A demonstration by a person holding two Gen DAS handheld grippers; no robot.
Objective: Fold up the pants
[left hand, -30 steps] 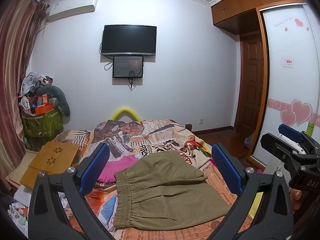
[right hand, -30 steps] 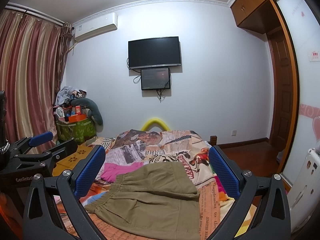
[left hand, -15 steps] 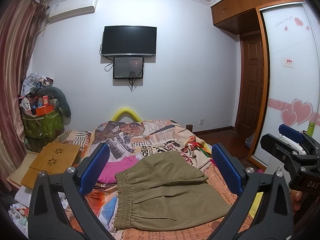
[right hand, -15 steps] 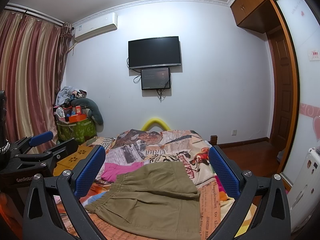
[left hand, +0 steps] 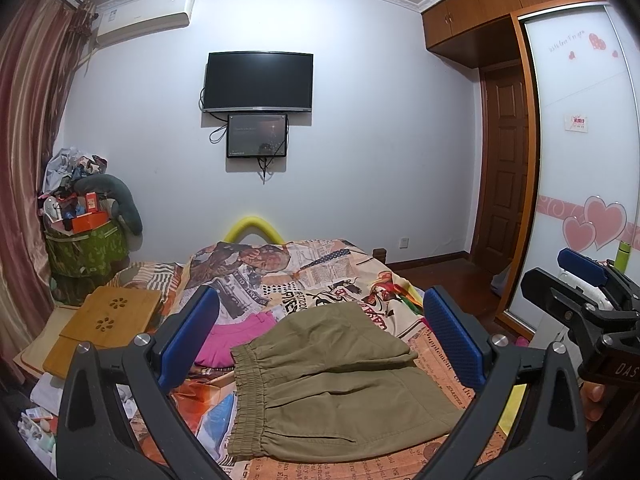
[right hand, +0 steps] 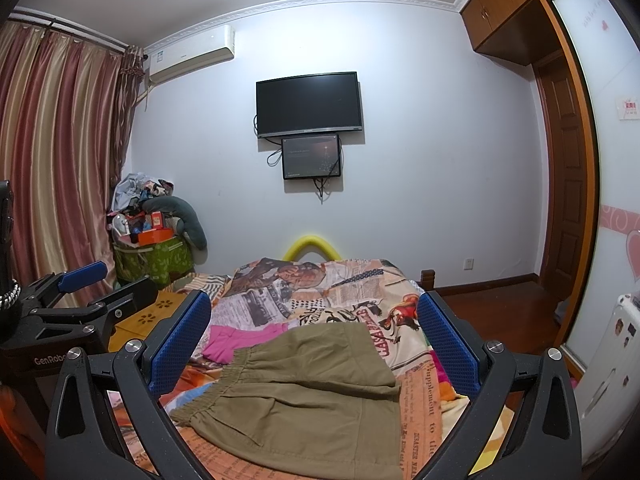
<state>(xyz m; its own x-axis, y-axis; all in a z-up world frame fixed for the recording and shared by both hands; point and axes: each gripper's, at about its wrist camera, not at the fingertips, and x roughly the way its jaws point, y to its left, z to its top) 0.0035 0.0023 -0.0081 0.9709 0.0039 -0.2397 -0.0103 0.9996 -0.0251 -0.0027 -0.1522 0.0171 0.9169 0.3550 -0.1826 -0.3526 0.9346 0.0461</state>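
Olive-green pants (left hand: 336,376) lie folded flat on the bed, elastic waistband to the left; they show again in the right wrist view as the pants (right hand: 304,392). My left gripper (left hand: 320,336) hovers above them, open, blue pads wide apart, nothing between them. My right gripper (right hand: 316,340) is likewise open and held above the pants. From the left wrist view the right gripper (left hand: 588,280) appears at the far right, with fingertips of a hand below it. The left gripper (right hand: 80,280) is visible at the left of the right wrist view.
The bed (left hand: 312,272) has a newspaper-print cover. A pink garment (left hand: 236,340) lies left of the pants. A wooden lap table (left hand: 108,320) and a cluttered green basket (left hand: 86,248) stand at left. A wardrobe (left hand: 580,160) and a door are at right.
Both views have shifted only slightly; the pants lie as before and both grippers stay open.
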